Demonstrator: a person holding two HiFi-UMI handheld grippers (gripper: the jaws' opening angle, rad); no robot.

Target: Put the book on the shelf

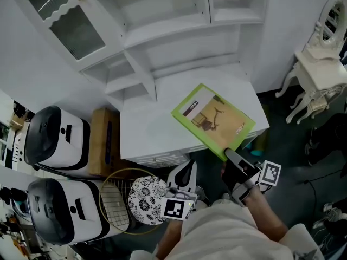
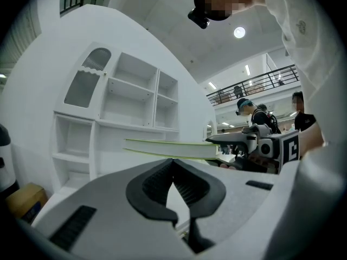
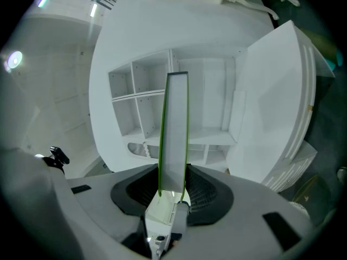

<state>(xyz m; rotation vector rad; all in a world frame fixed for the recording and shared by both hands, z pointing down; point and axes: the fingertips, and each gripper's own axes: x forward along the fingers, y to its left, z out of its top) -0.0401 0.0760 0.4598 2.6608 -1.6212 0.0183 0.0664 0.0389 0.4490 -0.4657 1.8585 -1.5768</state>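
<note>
Right gripper (image 1: pixel 230 155) pinching the thin green-covered book (image 1: pixel 214 118) at its near corner. In the right gripper view the ribbed black pads (image 3: pixel 201 193) press on both covers. Left gripper (image 1: pixel 186 169) has its jaws pressed together on nothing, and it hangs low beside the right one.

Biggest thing: the white painted wooden shelf unit (image 1: pixel 179 31), with boxy open compartments, flat smooth boards and one glazed door with a scalloped top swung open at the left. Below it is the white flat desk top (image 1: pixel 146 131), matte and hard.

The book is held roughly flat in the air over the right part of that desk top, not touching it as far as I can tell, and not yet in any compartment. It is a rigid rectangle with a glossy printed front showing a tan picture. Edge-on, a white page block sits between lime covers (image 3: pixel 176 129).

Handling (judgement):
- Light and stiff, and it won't crush.
- The glossy cover looks slippery.
- A corner grip leaves a long overhang, so the book may pivot or droop.
- A hold mid-edge or near the spine looks safer.
- The free left gripper could steady the far end.

Smaller clutter at the left: two black-and-white rounded plastic appliances (image 1: pixel 54 137) and a brown cardboard box (image 1: pixel 103 140).
</note>
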